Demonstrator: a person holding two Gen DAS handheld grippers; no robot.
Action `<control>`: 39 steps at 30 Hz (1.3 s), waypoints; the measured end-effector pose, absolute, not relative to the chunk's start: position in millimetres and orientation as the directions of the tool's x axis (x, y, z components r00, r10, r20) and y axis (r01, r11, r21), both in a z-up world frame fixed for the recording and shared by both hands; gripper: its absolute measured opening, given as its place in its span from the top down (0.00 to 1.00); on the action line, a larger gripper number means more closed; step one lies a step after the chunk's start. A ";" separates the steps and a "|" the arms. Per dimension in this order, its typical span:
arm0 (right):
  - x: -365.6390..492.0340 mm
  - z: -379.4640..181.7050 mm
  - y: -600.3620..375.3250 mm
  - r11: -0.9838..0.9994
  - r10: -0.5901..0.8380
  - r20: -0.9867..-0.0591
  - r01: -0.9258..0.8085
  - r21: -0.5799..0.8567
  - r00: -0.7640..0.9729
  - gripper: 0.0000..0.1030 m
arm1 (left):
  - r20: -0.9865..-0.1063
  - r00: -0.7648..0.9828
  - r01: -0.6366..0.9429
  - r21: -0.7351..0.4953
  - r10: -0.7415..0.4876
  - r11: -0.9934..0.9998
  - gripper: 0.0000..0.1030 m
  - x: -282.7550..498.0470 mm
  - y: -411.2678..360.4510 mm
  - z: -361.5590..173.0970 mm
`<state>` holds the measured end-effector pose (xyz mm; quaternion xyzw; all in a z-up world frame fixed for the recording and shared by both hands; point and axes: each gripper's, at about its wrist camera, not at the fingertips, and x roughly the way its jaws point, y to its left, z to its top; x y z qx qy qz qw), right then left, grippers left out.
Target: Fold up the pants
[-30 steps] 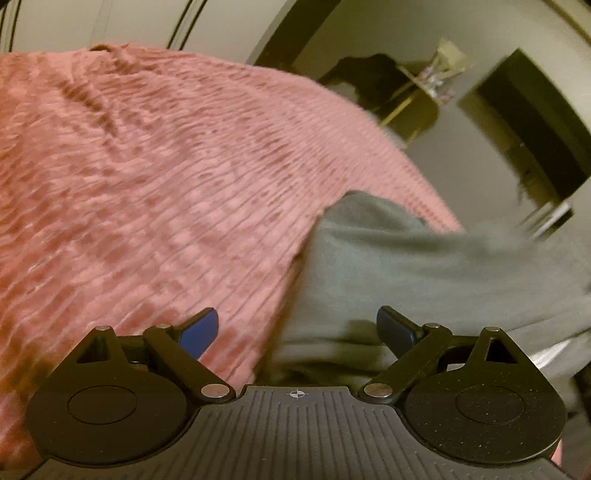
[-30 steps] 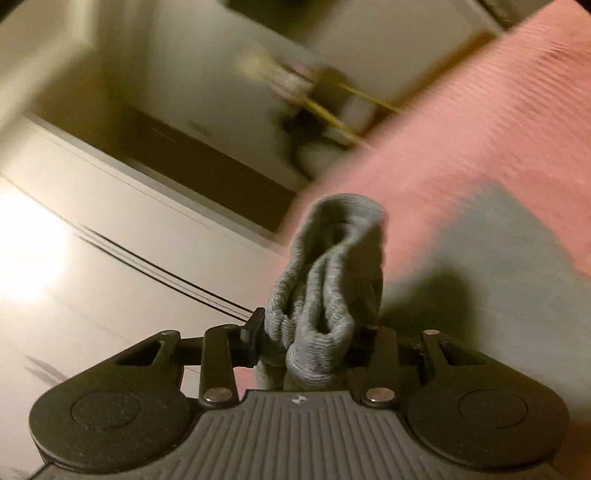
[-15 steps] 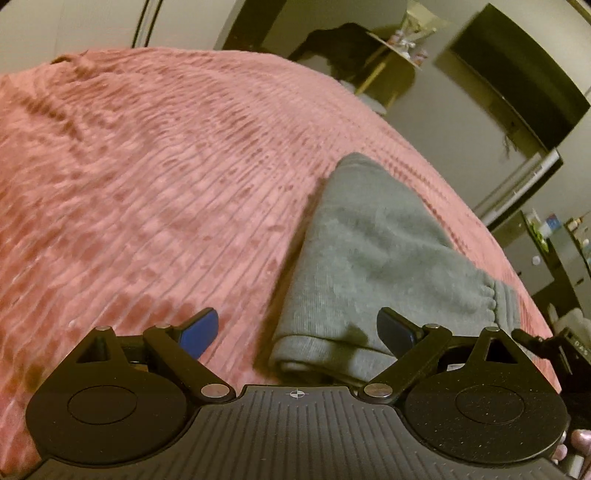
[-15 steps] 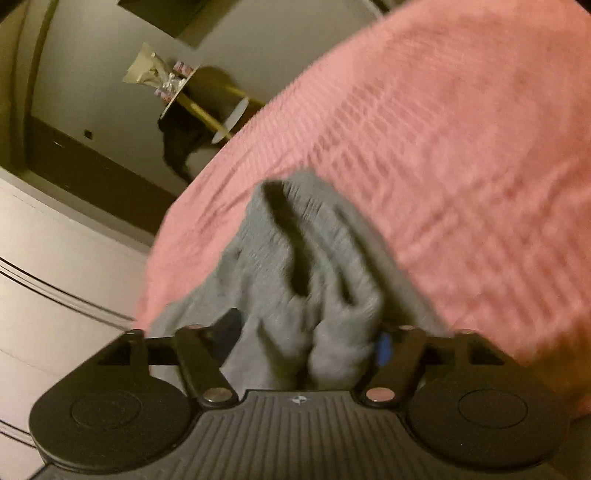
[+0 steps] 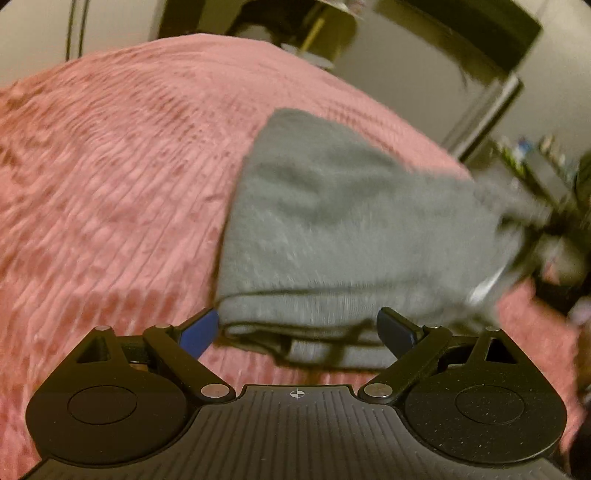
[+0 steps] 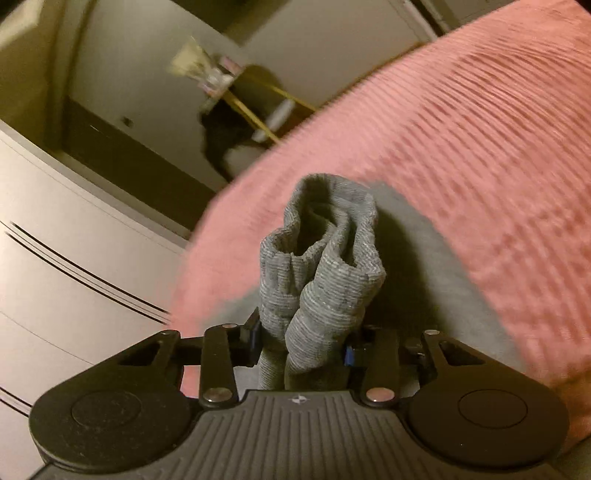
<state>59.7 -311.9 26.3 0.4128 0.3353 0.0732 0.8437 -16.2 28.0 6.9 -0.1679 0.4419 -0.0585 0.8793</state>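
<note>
Grey sweatpants (image 5: 343, 236) lie folded on a pink ribbed bedspread (image 5: 110, 177). In the left wrist view my left gripper (image 5: 299, 330) is open, its blue pads on either side of the folded near edge, with no grip on the cloth. In the right wrist view my right gripper (image 6: 301, 343) is shut on the bunched ribbed cuffs (image 6: 325, 266) of the pants, which stand up between its fingers above the rest of the grey cloth (image 6: 436, 280). The far right end of the pants is blurred in the left wrist view.
The pink bedspread (image 6: 480, 155) fills most of both views. White cabinet fronts (image 6: 66, 258) stand beyond the bed's edge. A small shelf with clutter (image 6: 221, 88) stands against the far wall. Dark furniture (image 5: 461, 33) and a cluttered table (image 5: 543, 162) sit at the right.
My left gripper has moved up to the pants' folded near edge. My right gripper has kept hold of the cuffs and has swung with them over the bed.
</note>
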 end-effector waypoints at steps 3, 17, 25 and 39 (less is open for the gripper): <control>52.5 56.3 -308.6 0.615 0.443 -0.409 0.062 0.786 0.798 0.63 | -0.795 0.565 -0.050 -0.300 -0.221 0.953 0.07 -10.1 19.8 2.0; 34.5 70.0 -329.0 0.631 0.421 -0.379 0.035 0.775 0.824 0.63 | -0.769 0.600 -0.206 -0.415 -0.220 0.886 0.65 -8.3 53.6 -7.3; 23.0 33.9 -340.0 0.772 0.305 -0.563 0.147 0.619 0.768 0.48 | -0.757 0.605 -0.221 -0.458 -0.247 0.861 0.61 -12.8 61.1 -2.1; -1.9 20.9 -364.6 0.677 0.343 -0.587 0.240 0.696 0.734 0.46 | -0.676 0.711 -0.205 -0.461 -0.192 0.863 0.17 -23.9 57.3 18.5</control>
